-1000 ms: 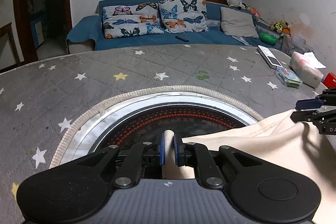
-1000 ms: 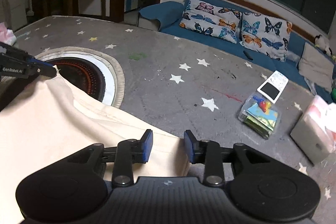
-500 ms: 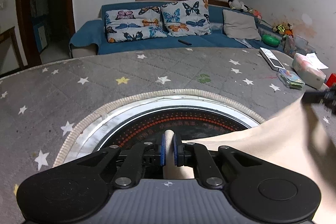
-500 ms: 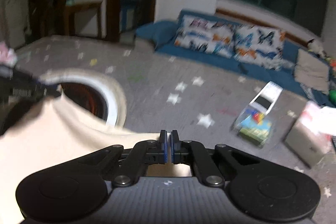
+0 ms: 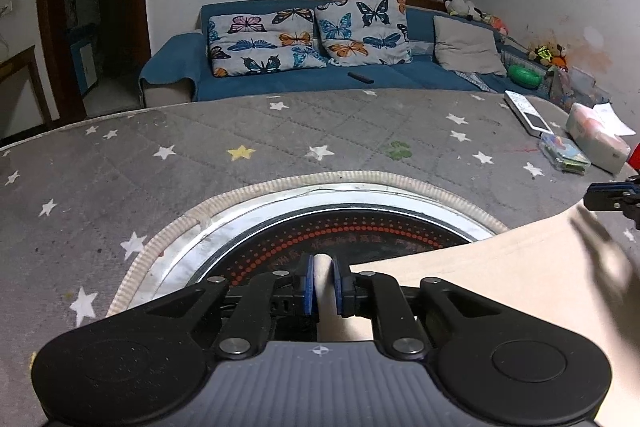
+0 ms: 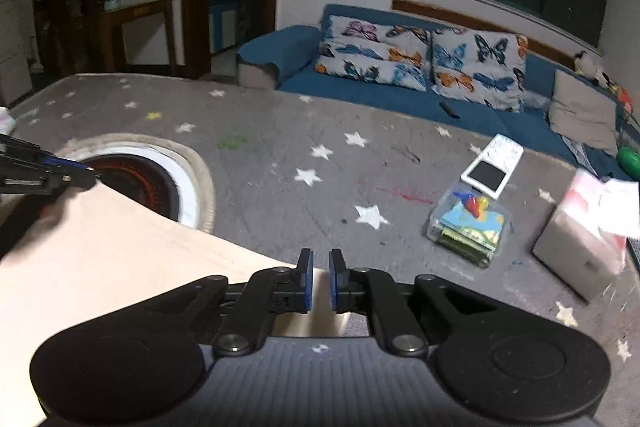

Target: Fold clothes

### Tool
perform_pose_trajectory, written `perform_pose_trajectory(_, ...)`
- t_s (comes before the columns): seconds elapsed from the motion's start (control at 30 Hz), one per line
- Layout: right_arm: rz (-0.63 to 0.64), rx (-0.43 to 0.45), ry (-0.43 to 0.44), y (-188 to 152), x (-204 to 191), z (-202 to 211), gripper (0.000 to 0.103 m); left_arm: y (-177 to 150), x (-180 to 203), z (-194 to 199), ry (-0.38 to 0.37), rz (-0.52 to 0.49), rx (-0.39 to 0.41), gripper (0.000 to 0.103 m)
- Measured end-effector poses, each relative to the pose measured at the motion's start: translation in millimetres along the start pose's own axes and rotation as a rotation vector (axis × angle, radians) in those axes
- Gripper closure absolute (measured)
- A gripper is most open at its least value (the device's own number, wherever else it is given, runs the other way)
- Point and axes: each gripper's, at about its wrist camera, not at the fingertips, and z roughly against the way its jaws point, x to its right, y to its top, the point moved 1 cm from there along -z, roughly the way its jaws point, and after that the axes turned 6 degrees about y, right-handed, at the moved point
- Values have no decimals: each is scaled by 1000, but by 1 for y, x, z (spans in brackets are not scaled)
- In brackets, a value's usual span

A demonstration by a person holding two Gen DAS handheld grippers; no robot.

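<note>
A cream cloth is stretched over the near part of a grey star-patterned table. My left gripper pinches a rolled fold of its edge between the blue pads, and the jaws are opening slightly. In the right wrist view, the right gripper has the cloth's right corner between its pads; its jaws are also opening a little. The upper edge runs taut from one gripper to the other. Each gripper shows in the other's view: the right gripper at the right edge, the left gripper at the left.
A round black-and-red heater plate with a white ring is set into the table beyond the cloth. At the table's right lie a white device, a clear box and a tissue pack. A blue sofa stands behind.
The right gripper, open over the cloth's corner a second ago, has closed on it and lifted slightly. The cloth's edge now runs taut. The left gripper has kept still.
</note>
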Motion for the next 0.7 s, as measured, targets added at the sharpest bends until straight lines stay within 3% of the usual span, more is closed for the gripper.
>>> perform_pose_trajectory(0.23,27,-32,95,-10,-23,28,89,-5,2,44,-38,2,42,90)
perform_pose_trajectory(0.33,32,-44,118,-20,-33,39,86,-13,-9,70,-20,11,52,90)
perform_pose_trajectory(0.43,19,-50,151,-30,-43,53,86,-25,-29,97,20,46,54,87)
perform_pose_trajectory(0.6,46,-54,207,-50,-68,80,74,-59,-70,146,126,129,71,70)
perform_pose_trajectory(0.7,55,-61,229,-63,-81,91,74,-85,-88,172,195,166,70,66)
